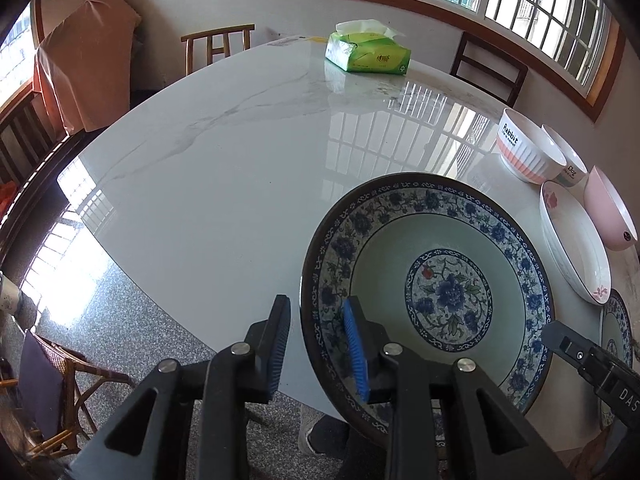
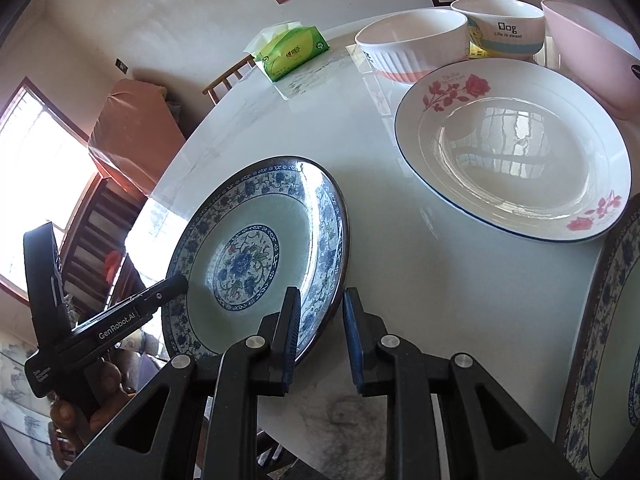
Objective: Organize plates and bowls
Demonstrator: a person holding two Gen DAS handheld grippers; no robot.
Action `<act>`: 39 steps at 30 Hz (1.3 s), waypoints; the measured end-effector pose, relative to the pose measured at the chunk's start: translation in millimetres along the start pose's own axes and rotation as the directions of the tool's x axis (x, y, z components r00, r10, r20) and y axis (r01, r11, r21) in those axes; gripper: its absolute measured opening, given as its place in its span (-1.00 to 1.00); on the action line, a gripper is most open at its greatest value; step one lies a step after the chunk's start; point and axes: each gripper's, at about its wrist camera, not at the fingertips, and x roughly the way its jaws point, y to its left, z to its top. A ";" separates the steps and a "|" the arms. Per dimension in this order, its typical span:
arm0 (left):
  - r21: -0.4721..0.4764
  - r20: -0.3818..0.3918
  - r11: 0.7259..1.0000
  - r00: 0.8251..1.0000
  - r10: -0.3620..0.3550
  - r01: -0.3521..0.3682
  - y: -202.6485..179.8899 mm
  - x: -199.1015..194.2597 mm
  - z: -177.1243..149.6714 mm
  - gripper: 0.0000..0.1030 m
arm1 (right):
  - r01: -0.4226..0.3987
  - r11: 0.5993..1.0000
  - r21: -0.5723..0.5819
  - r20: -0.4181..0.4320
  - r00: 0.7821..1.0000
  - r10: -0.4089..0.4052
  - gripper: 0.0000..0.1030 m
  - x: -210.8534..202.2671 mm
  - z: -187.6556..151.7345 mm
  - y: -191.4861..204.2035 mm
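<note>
I have the blue-flowered plate tilted, my left gripper and right gripper each clamping its rim; next, carry it onto the matching plate just right.

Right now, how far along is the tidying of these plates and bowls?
Barely started: nothing looks stacked yet. In hand: the blue-patterned plate, its rim between the fingers of the left gripper and right gripper. Left: the second blue plate, the rose plate, the Rabbit bowl, Dog bowl and pink bowl.

table | marble-look | tissue pack, bowls, rose plate, seemingly resting
</note>
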 end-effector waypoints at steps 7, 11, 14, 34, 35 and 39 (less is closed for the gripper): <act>-0.009 0.056 0.998 0.996 0.070 -0.070 5.3 -16.9 -6.6 -0.31 | 0.019 0.998 -0.059 0.072 0.997 -0.015 -0.40 -22.8 -3.6 5.1; -0.006 0.079 0.998 0.994 0.069 -0.069 -0.6 -35.1 -13.9 -0.28 | -0.006 0.999 -0.054 0.112 0.994 0.013 -0.19 -52.5 -13.4 -2.5; 0.024 0.098 0.998 0.994 0.051 -0.053 -15.5 -50.0 -20.3 -0.22 | -0.008 0.999 -0.040 0.153 0.988 0.015 -0.04 -80.7 -24.0 -15.1; 0.342 -0.035 0.917 0.977 -0.208 0.208 -206.5 -74.0 -71.8 -0.16 | 0.169 0.958 0.232 0.369 0.896 -0.248 0.39 -249.4 -105.8 -177.5; 0.348 -0.049 0.911 0.975 -0.218 0.221 -214.1 -71.5 -72.5 -0.16 | 0.166 0.955 0.245 0.367 0.896 -0.250 0.39 -249.8 -108.7 -184.5; 0.366 -0.079 0.898 0.970 -0.230 0.242 -238.2 -64.9 -71.3 -0.16 | 0.141 0.951 0.274 0.352 0.906 -0.235 0.39 -243.5 -113.9 -206.2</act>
